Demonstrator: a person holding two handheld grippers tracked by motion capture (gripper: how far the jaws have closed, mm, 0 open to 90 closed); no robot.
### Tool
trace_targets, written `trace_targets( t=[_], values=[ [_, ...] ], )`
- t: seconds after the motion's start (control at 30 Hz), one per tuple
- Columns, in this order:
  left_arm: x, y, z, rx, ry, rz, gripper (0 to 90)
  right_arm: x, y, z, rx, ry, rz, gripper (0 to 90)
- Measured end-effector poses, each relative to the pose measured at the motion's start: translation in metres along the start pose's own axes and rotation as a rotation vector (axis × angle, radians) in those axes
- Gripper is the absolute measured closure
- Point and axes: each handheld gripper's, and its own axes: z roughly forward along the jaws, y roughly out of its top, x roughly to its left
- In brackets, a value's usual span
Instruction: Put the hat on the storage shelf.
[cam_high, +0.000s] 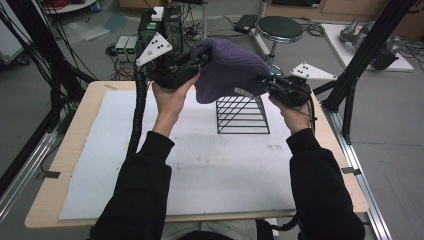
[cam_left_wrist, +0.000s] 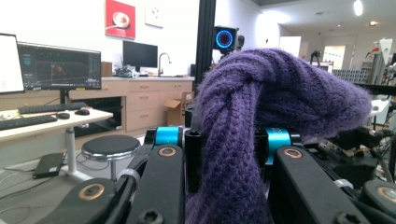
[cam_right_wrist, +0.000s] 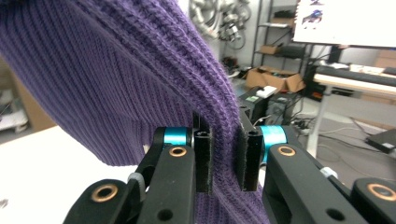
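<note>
A purple knit hat (cam_high: 227, 67) hangs in the air above a black wire rack (cam_high: 242, 115) standing on the white mat. My left gripper (cam_high: 202, 59) is shut on the hat's left edge, and the knit bunches between the jaws (cam_left_wrist: 229, 154). My right gripper (cam_high: 264, 80) is shut on the hat's right edge; a fold of the hat (cam_right_wrist: 223, 140) is pinched between its pads. The hat stretches between the two grippers, its lower rim near the rack's top.
A white foam mat (cam_high: 200, 165) covers the wooden table (cam_high: 75, 130). A black stool (cam_high: 279, 27) and boxes of electronics (cam_high: 160, 27) stand on the floor beyond the table. Black frame posts (cam_high: 365, 55) rise at the right.
</note>
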Motion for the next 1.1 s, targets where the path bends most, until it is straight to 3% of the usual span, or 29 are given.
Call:
trace_targets(
  t=[0.13, 0.4, 0.7, 0.9, 1.1],
  values=[
    [-0.004, 0.002, 0.012, -0.009, -0.012, 0.006, 75.6, -0.007, 0.002, -0.008, -0.042, -0.036, 0.020, 81.1],
    [-0.011, -0.001, 0.028, -0.011, -0.028, 0.017, 75.5, -0.017, 0.000, -0.017, -0.050, -0.085, 0.038, 81.1],
    [-0.006, -0.013, 0.040, 0.013, -0.025, -0.001, 75.1, -0.024, -0.012, -0.012, -0.014, -0.123, 0.060, 81.0],
    [-0.010, -0.023, 0.046, 0.044, -0.021, 0.016, 74.8, -0.029, -0.025, -0.003, 0.032, -0.151, 0.087, 80.9],
    [-0.008, -0.036, 0.049, 0.077, -0.029, -0.026, 74.6, -0.033, -0.034, -0.004, 0.065, -0.172, 0.116, 80.9]
  ],
)
